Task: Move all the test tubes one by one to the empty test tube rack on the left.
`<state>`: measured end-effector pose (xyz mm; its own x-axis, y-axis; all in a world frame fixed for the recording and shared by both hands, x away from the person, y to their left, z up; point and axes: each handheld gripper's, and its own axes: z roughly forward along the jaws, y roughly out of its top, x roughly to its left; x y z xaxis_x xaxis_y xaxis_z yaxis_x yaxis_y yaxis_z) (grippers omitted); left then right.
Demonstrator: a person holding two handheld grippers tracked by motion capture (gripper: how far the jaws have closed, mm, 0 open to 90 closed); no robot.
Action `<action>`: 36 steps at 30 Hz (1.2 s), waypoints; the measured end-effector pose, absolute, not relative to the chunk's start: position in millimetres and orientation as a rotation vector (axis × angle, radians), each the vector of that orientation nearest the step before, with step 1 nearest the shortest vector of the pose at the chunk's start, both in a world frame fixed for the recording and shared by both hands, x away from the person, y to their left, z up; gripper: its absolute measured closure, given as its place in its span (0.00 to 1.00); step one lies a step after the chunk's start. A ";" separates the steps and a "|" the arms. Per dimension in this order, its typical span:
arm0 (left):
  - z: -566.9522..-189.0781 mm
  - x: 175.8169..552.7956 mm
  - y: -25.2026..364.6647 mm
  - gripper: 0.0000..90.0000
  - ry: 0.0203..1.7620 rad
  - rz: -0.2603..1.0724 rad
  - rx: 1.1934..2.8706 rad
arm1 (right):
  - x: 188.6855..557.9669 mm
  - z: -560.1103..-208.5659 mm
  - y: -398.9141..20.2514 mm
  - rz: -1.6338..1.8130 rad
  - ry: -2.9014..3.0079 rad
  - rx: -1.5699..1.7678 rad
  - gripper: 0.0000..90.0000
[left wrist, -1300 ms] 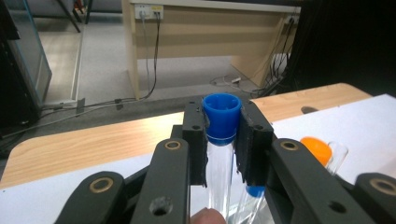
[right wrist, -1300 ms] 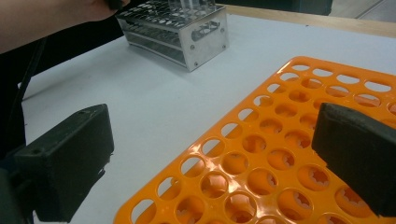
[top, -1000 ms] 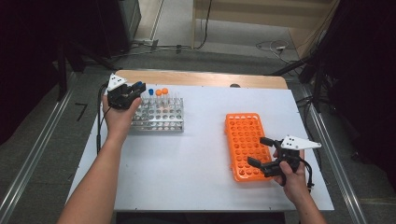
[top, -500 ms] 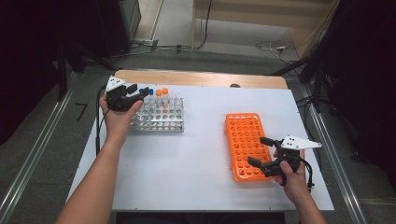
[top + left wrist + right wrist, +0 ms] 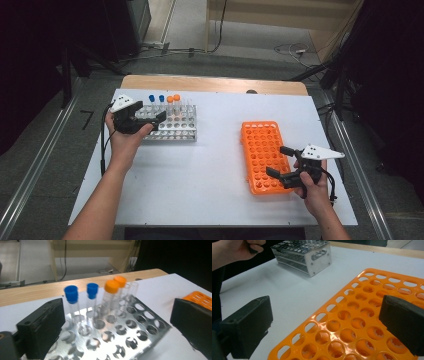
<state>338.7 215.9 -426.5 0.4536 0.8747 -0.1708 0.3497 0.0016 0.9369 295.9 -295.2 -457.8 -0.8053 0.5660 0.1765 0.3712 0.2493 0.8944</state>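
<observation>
A metal tube rack (image 5: 175,131) stands at the table's far left. At its back stand two blue-capped tubes (image 5: 151,98), two orange-capped tubes (image 5: 170,99) and some clear uncapped ones. My left gripper (image 5: 150,112) hovers over the rack's near-left corner. Its jaws have just been opening and now stand wide, gripping nothing. In the left gripper view the blue caps (image 5: 71,293) and orange caps (image 5: 111,286) rise beyond the left gripper (image 5: 115,327). My right gripper (image 5: 275,160) is open over the near edge of the empty orange rack (image 5: 260,145), also the orange rack (image 5: 362,322) under the right gripper (image 5: 324,325).
The white tabletop (image 5: 210,165) has bare room between the two racks. A wooden strip (image 5: 210,84) runs along the far edge. Cables trail from both grippers. In the right gripper view the metal rack (image 5: 304,255) and the left hand (image 5: 237,250) show far off.
My left gripper's jaws went from shut to wide open, and the hand drew back from the capped tubes toward the rack's near-left corner. The right gripper has kept still.
</observation>
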 end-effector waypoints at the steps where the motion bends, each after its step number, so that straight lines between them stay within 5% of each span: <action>1: -426.7 335.5 215.3 0.00 1.094 0.578 1.574 | 296.0 -458.1 -294.9 1.588 2.333 0.886 0.00; 36: -465.8 214.8 218.7 0.00 0.982 0.540 1.598 | 299.2 -465.2 -308.2 1.560 2.309 0.922 0.00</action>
<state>214.8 218.7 -465.8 0.5475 0.8221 -0.1564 0.3087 -0.0248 0.9508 299.2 -308.2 -465.2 -0.7833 0.5982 0.1690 0.3800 0.2456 0.8918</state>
